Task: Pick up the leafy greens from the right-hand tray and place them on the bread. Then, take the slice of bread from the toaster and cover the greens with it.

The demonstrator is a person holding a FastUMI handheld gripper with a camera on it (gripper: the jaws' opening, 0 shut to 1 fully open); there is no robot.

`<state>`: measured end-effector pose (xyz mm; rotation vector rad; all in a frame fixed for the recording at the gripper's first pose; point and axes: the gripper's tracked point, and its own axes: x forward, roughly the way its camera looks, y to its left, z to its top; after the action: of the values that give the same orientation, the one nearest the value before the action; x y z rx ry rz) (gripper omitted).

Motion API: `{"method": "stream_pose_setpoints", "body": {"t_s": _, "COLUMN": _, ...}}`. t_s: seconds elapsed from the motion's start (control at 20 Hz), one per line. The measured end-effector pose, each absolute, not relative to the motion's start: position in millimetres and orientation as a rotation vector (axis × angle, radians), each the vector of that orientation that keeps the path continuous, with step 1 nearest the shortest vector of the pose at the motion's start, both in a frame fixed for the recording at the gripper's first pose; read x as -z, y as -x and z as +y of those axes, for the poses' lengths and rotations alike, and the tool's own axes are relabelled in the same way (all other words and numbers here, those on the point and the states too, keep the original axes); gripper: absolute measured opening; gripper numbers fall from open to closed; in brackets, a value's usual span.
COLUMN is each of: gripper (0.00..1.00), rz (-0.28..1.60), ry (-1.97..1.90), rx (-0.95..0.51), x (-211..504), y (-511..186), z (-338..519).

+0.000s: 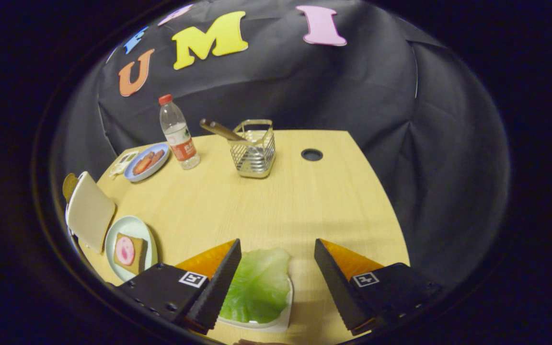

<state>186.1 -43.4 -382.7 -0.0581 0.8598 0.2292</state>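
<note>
Gripper view: gripper (277, 249) fingers spread wide, nothing held between them. Both fingers hang over the near edge of the wooden table (276, 201).

Lettuce leaf (259, 285) lies on a white tray (283, 322) in the gap between the fingers, closer to the left finger. Left finger (221, 282) overlaps the leaf's left edge in the picture; cannot tell if it touches. Right finger (336, 282) is well clear of the leaf, bare table between them.

Left of the left finger: pale round plate (130, 227) with a slice of bread (131, 253) on it, a pink round slice on top of the bread. Just beyond that plate, at the table's left edge, a cream toaster (89, 211) with a brown slice (69, 184) sticking up behind it, mostly hidden.

Far left of the table: blue-rimmed plate (147, 162) with reddish-orange food on it, a small packet (123, 163) beside it. Water bottle (178, 132) with red cap stands upright just right of that plate. Wire basket (254, 149) stands further right, near table centre at the far side, with a wooden handle (219, 129) sticking out to the left. Round cable hole (312, 155) in the tabletop right of the basket.
</note>
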Motion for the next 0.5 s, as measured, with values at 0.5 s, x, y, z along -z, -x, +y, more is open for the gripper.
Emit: {"method": "stream_pose_setpoints", "body": {"t_s": 0.5, "gripper": 0.58, "rz": 1.013, "ry": 0.035, "rx": -0.217, "x": 420.3, "y": -174.2, "z": -42.3}}
